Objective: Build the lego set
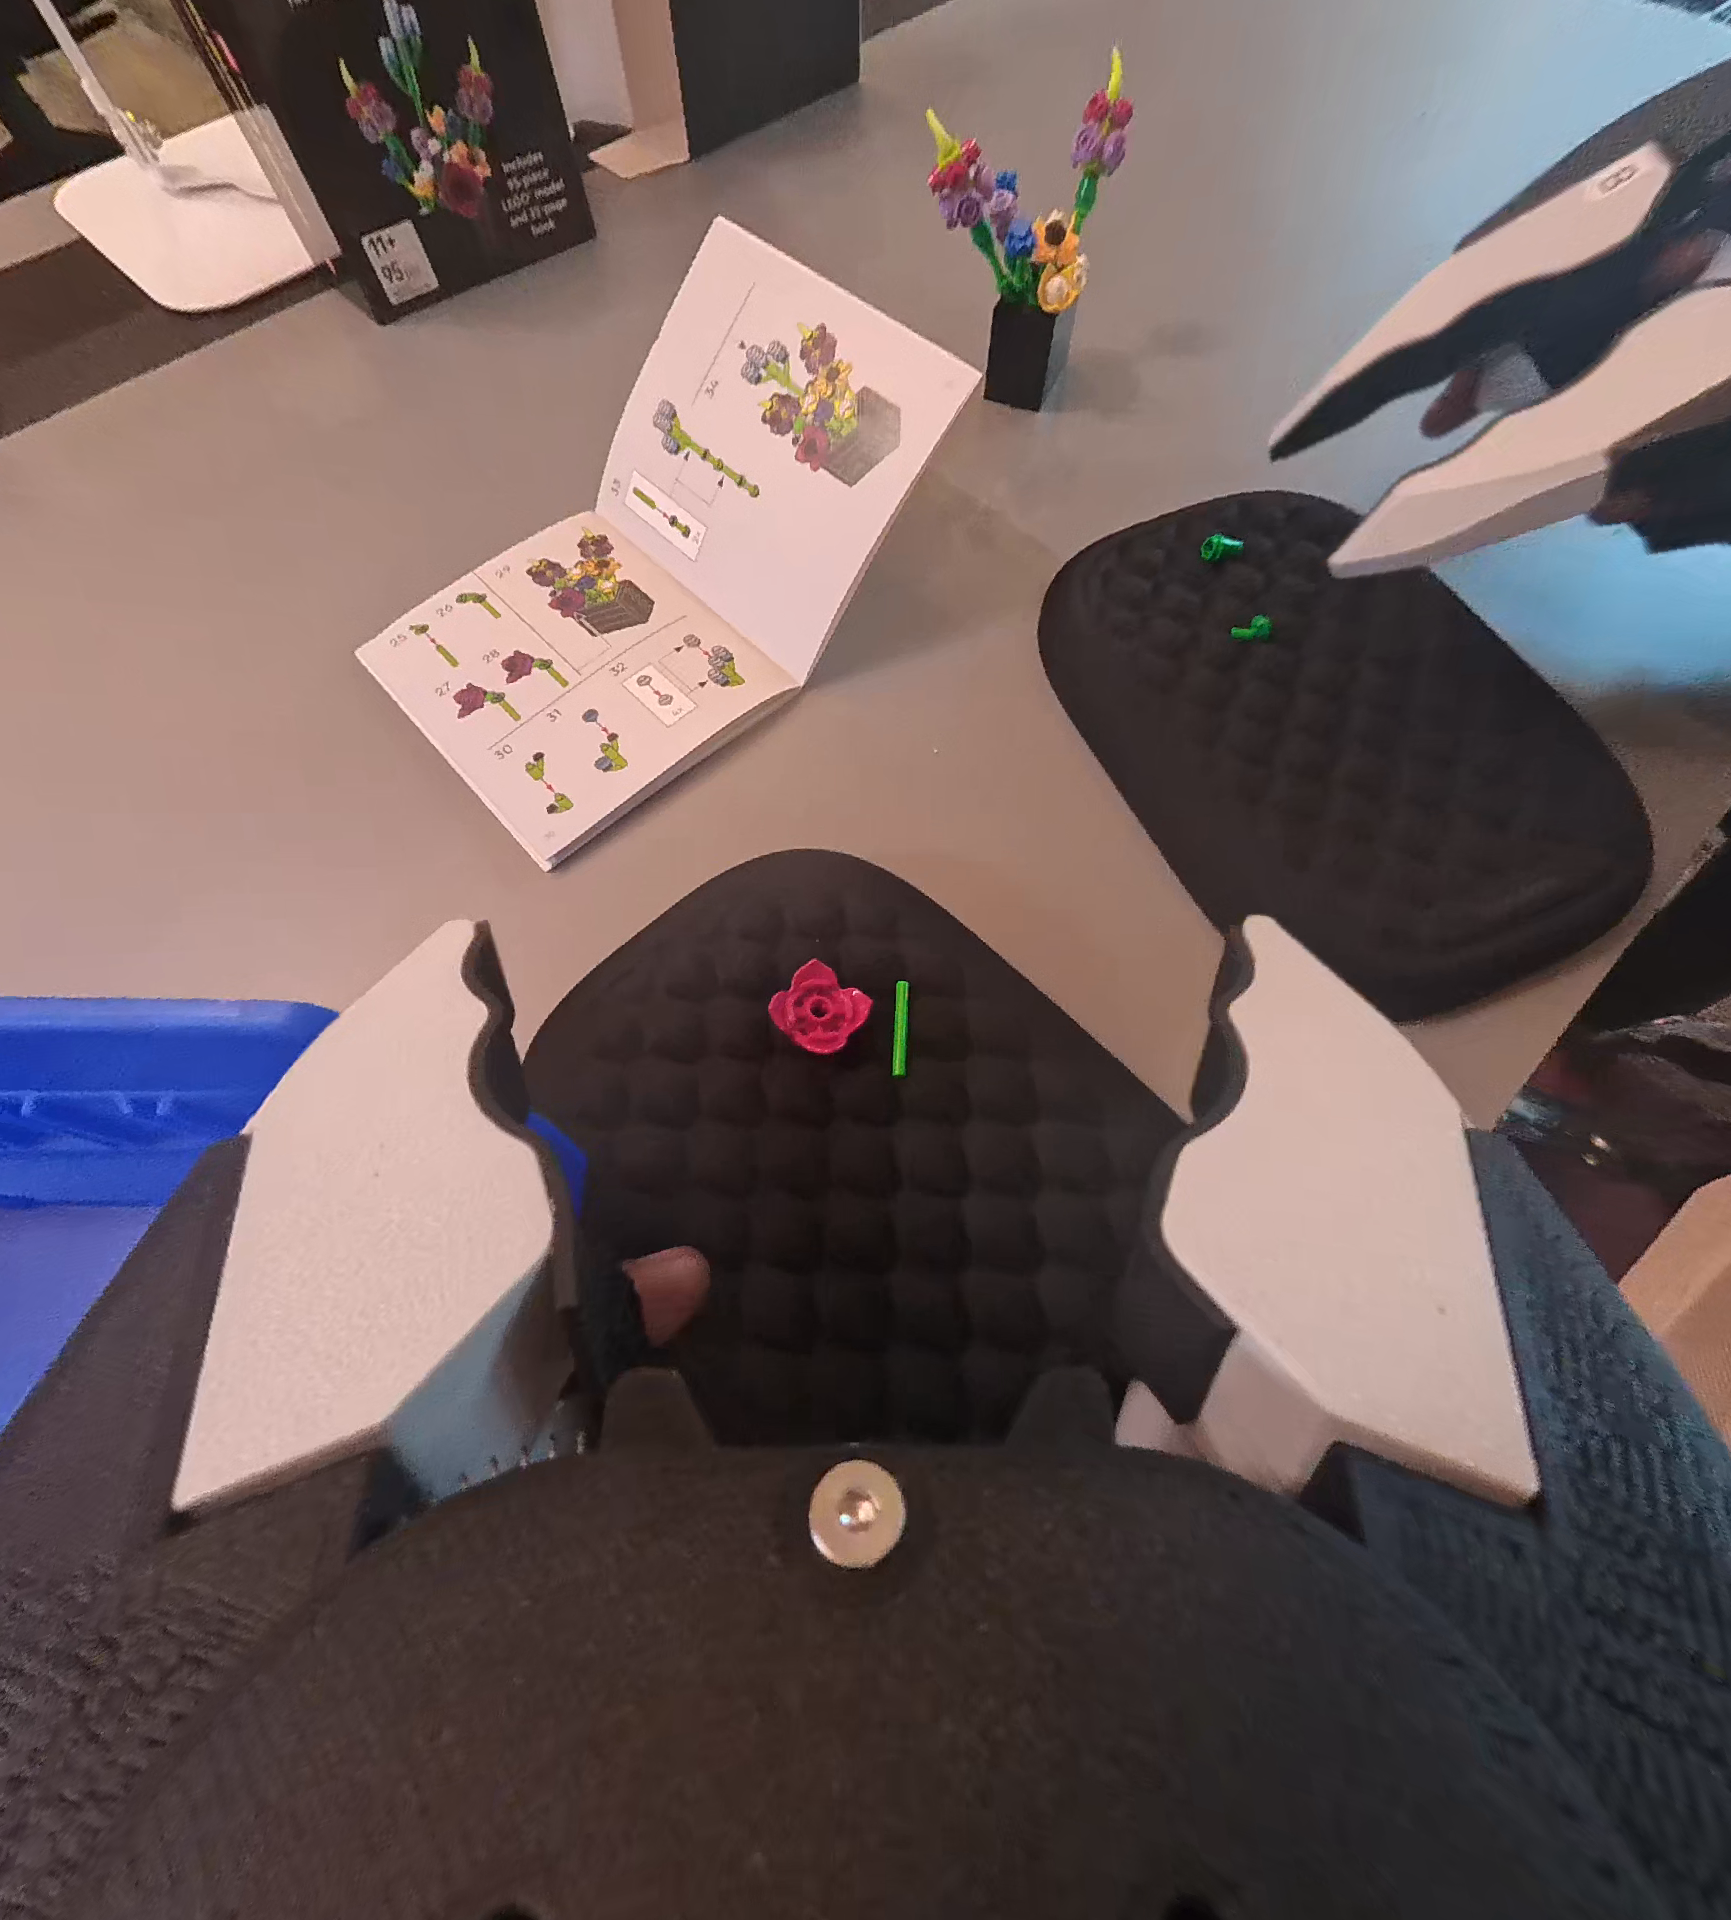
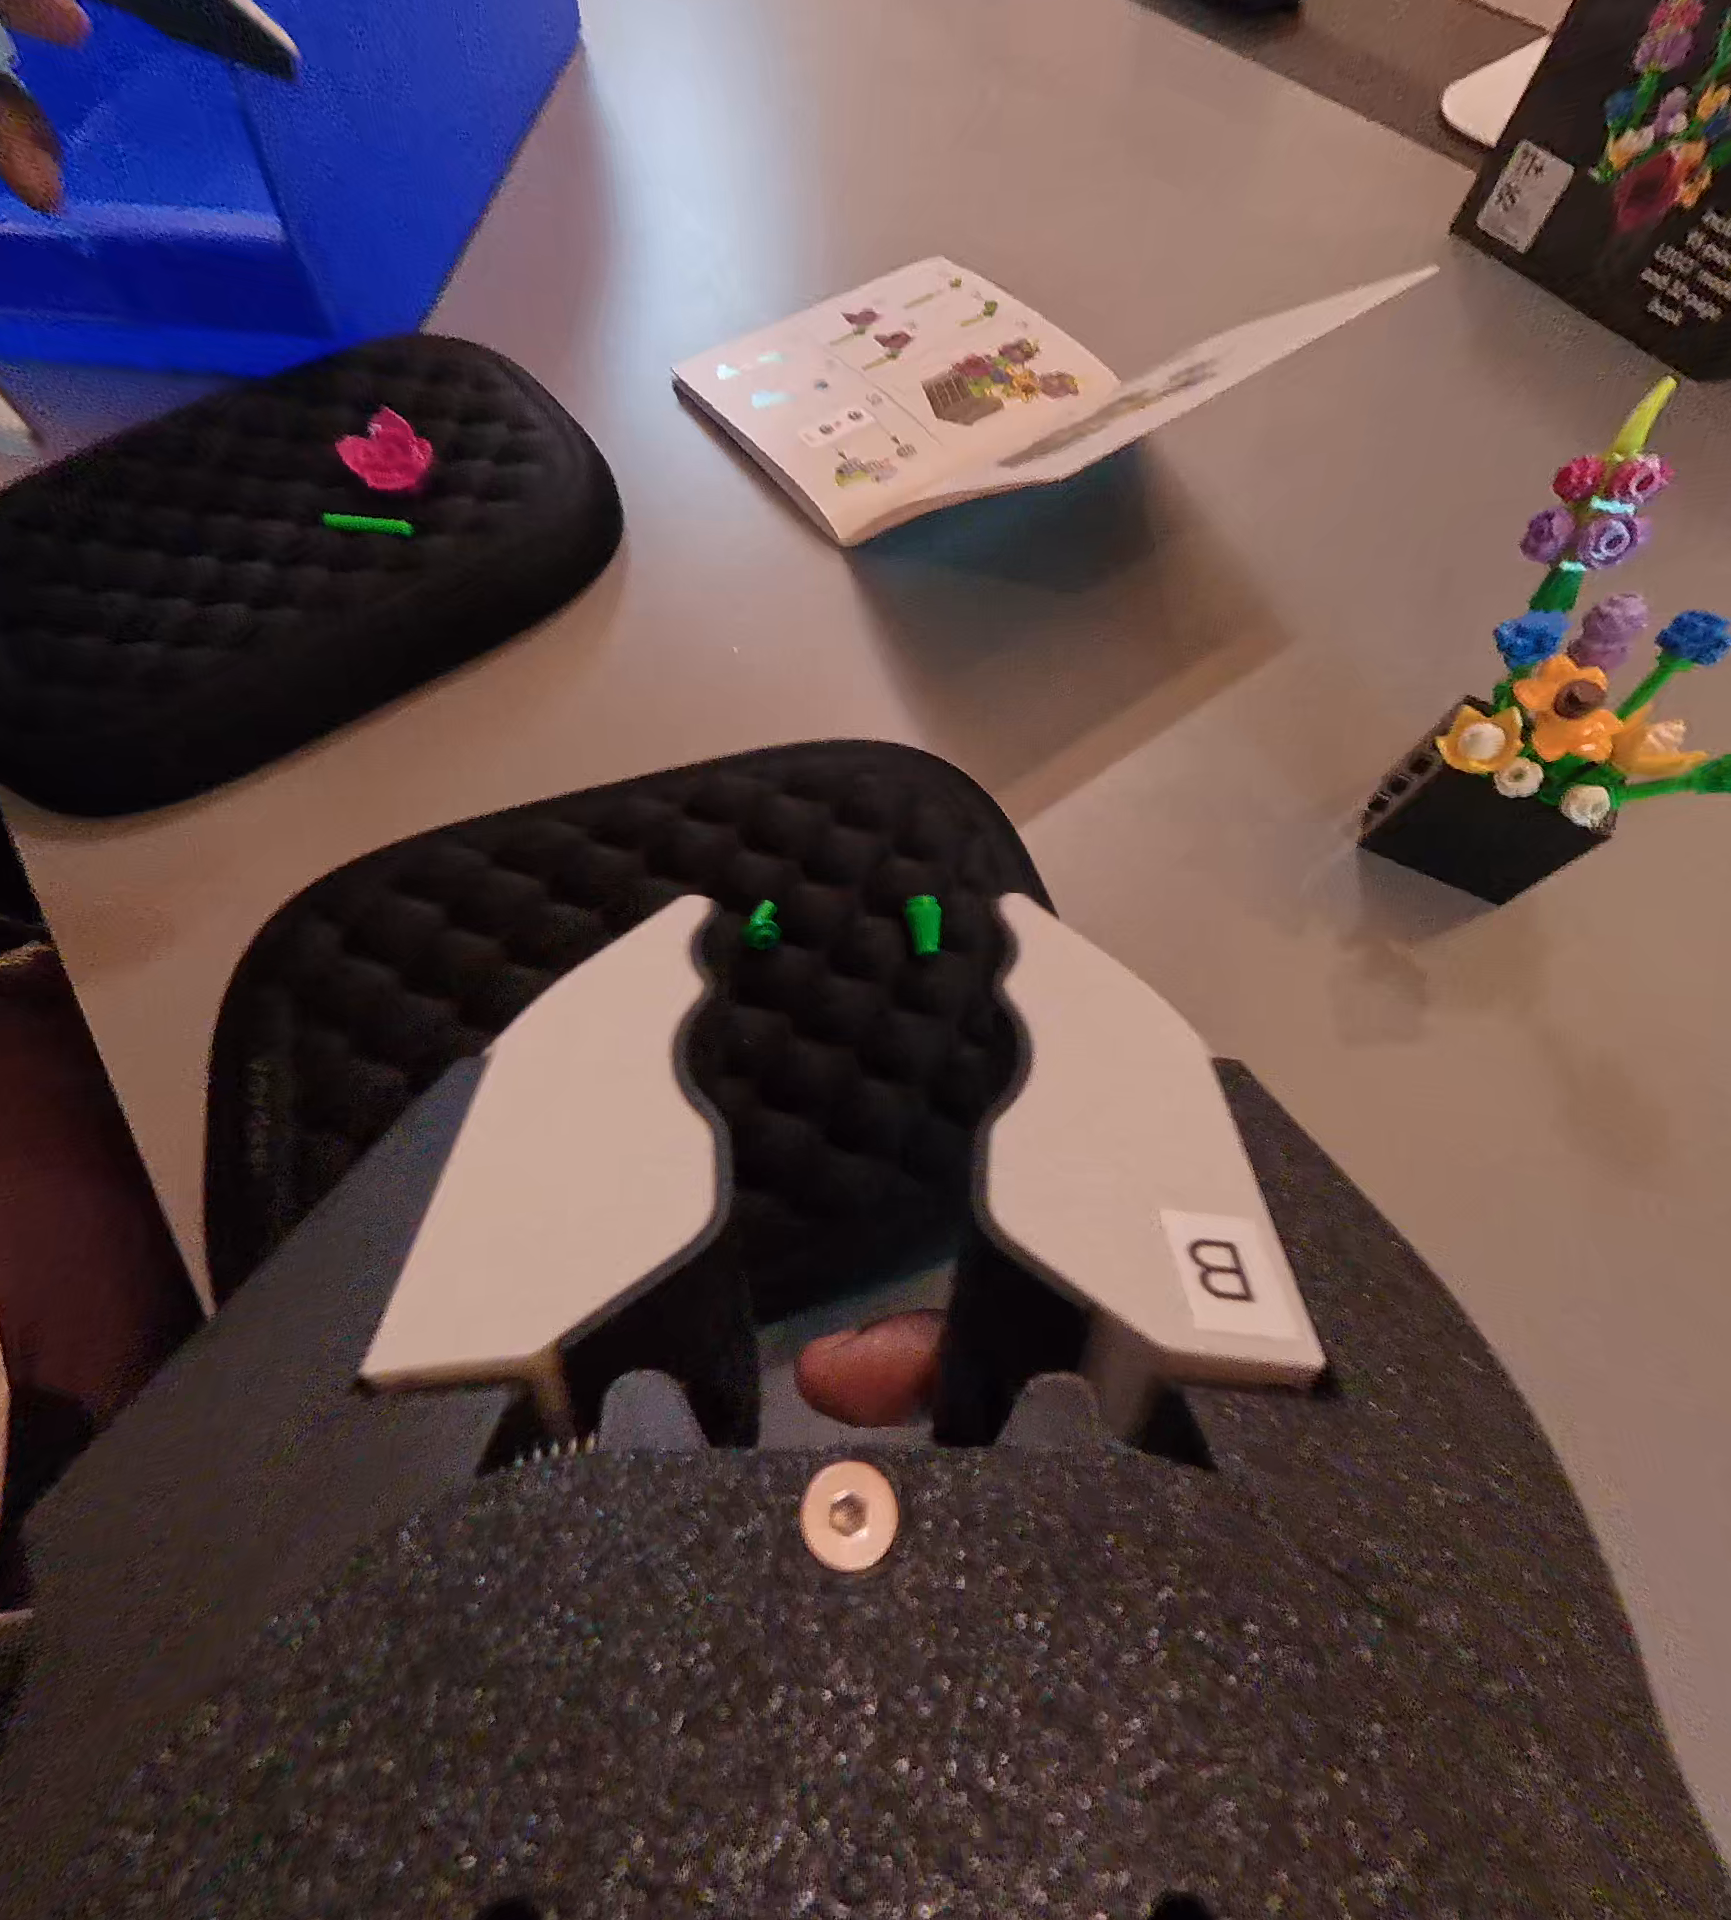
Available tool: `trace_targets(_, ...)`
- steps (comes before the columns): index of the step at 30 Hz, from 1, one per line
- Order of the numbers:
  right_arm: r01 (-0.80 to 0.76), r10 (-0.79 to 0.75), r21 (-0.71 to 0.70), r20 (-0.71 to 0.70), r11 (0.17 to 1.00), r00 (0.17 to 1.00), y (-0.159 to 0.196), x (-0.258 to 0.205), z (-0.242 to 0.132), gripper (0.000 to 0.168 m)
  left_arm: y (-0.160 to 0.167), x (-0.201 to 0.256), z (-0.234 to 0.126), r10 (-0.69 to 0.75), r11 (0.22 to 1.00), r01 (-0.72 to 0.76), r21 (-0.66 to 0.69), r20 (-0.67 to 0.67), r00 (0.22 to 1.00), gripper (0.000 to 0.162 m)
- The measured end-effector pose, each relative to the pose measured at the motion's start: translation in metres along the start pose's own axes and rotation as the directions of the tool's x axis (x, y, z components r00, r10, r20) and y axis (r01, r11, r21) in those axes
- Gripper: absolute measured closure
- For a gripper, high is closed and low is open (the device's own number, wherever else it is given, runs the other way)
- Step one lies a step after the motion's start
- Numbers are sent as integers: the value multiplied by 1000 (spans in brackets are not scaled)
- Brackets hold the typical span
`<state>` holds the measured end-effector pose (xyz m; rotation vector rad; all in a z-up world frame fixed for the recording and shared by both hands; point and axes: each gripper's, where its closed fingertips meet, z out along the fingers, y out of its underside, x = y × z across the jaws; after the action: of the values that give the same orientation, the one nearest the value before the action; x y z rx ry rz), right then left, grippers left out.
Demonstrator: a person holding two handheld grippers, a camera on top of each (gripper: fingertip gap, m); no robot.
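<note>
On the near black pad (image 1: 840, 1195), the green rod (image 1: 900, 1029) lies lengthwise between the left gripper's (image 1: 856, 940) wide-open, empty jaws; the right gripper (image 2: 853, 902), half open and empty, frames two green studs (image 2: 762, 925).

Left gripper (image 1: 856, 1039) spread wide over black pad (image 1: 840, 1195), magenta flower piece (image 1: 818, 1006) beside green rod (image 1: 900, 1028)

Your two pads (image 1: 1360, 769) (image 2: 840, 1091) are black with a quilted honeycomb pattern — one carries a magenta flower piece (image 1: 818, 1006) and a bright green rod (image 1: 900, 1028), the other two green studs (image 2: 761, 924). The table (image 1: 165, 623) is grey, the bin (image 2: 217, 208) blue, your gripper fingers (image 1: 393, 1195) pale grey on black.
</note>
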<state>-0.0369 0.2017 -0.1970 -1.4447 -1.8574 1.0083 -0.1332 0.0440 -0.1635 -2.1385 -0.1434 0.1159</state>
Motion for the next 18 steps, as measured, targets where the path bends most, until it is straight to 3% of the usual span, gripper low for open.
trace_targets(4,0,-1,-28,-20,1000,1000,6,7,1,144,-5,7,-2,3,999,-1,33,-39,999,40)
trace_targets(10,0,-1,-62,-10,998,1000,7,12,8,146,5,12,-1,8,1000,-9,-14,-71,997,47)
trace_targets(14,48,-49,-91,-6,995,999,4,14,11,152,14,12,2,42,997,-45,-55,-56,998,62)
trace_targets(18,56,-56,-103,4,993,998,0,17,12,155,22,6,7,51,994,-55,-98,-34,998,89)
